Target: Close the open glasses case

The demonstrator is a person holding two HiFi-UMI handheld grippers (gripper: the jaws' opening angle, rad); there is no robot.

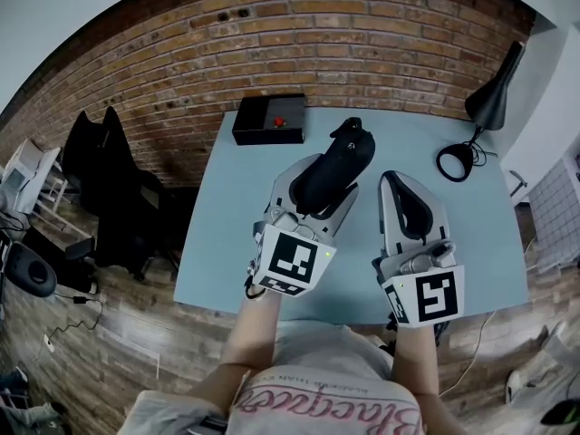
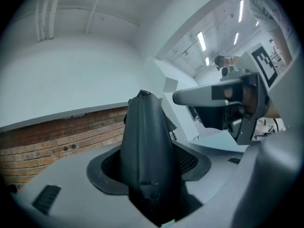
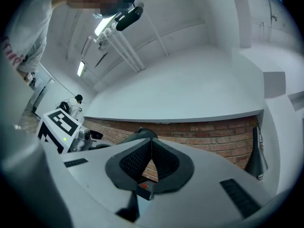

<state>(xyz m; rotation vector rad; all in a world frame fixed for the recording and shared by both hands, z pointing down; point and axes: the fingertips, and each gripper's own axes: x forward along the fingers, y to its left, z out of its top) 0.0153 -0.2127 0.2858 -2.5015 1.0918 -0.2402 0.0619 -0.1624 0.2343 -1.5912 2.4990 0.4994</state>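
A black oblong glasses case point(image 1: 337, 163) is held up over the light blue table point(image 1: 217, 243), its far end pointing toward the brick wall. My left gripper point(image 1: 328, 187) is shut on its near end. In the left gripper view the case point(image 2: 145, 146) rises between the pads, a small loop at its tip; I cannot tell whether its lid is fully down. My right gripper point(image 1: 393, 179) hangs just to the right of the case, apart from it. Its pads meet at the tips with nothing between them point(image 3: 151, 144). The case's end point(image 3: 138, 134) shows behind them.
A black box with a red button point(image 1: 269, 119) sits at the table's back left. A black desk lamp point(image 1: 491, 96) with a ring base point(image 1: 453, 163) stands at the back right. Black chairs point(image 1: 109, 175) are on the wooden floor at left.
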